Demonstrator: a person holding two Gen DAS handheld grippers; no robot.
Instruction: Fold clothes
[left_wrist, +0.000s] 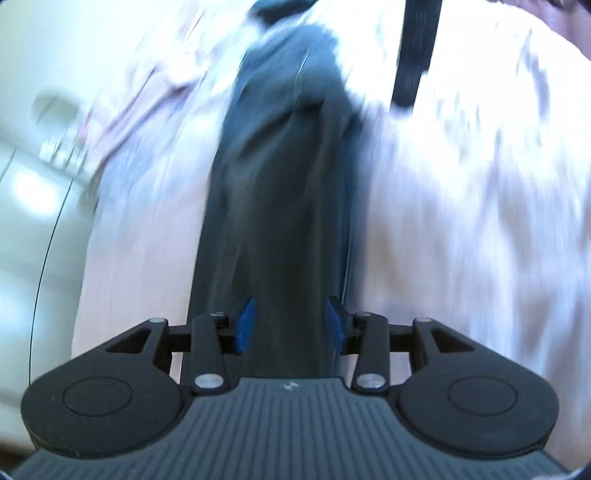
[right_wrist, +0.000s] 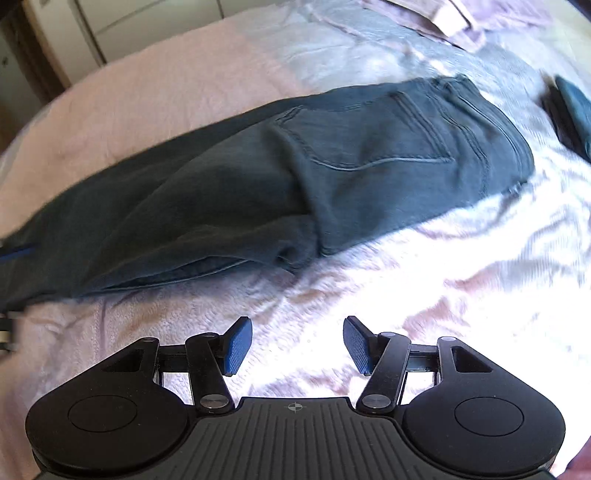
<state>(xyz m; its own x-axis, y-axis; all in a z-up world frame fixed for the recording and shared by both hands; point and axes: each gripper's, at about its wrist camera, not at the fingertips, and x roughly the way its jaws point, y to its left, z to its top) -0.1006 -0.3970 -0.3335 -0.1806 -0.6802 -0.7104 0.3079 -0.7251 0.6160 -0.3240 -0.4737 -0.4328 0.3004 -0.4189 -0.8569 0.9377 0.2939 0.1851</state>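
Dark grey-green jeans (right_wrist: 332, 162) lie folded lengthwise on a pale pink bedspread (right_wrist: 369, 295), back pocket up, waistband at the right. My right gripper (right_wrist: 297, 345) hovers open over bare bedspread, just short of the jeans' near edge, with nothing between its blue pads (right_wrist: 238, 345). In the blurred left wrist view the jeans (left_wrist: 280, 184) run straight away from my left gripper (left_wrist: 290, 325). Its pads (left_wrist: 245, 325) stand apart over the near end of the leg and do not press on the cloth.
A pinkish garment (right_wrist: 454, 22) lies at the far side of the bed. A dark folded item (right_wrist: 572, 107) sits at the right edge. Pale cupboard doors (right_wrist: 110, 22) stand beyond the bed. A blurred black strap-like thing (left_wrist: 413, 55) hangs at the top of the left wrist view.
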